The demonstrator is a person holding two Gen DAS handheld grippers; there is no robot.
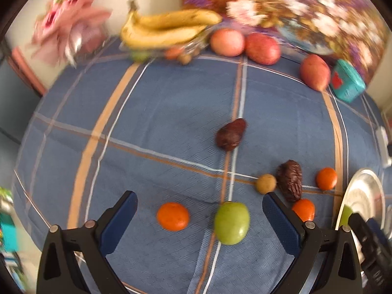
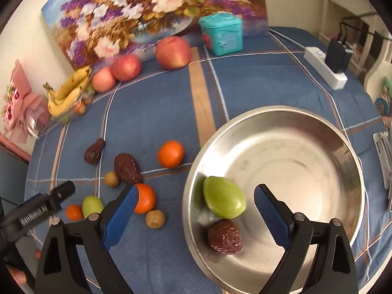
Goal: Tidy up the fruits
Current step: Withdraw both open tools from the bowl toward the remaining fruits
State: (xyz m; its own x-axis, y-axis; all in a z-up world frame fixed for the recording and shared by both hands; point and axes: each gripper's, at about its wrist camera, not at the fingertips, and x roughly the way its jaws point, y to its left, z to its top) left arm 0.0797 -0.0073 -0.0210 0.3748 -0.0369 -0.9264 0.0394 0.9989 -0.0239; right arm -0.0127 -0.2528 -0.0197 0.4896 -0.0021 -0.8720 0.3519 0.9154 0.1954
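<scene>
Steel bowl (image 2: 281, 127), lower right, is stocked with green fruit (image 2: 224, 197) and date (image 2: 225, 236); both tools (image 1: 199, 216) (image 2: 194, 202) are held wide open, empty, for further collecting.

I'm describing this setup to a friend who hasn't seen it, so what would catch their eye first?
Probably the shiny steel bowl on the blue plaid cloth, already holding a green fruit and a wrinkled brown date, with the open right tool hanging over its near rim. Next, the loose oranges, dates and another green fruit scattered left of it, in front of the open left tool. Behind stands a big flower painting.
</scene>
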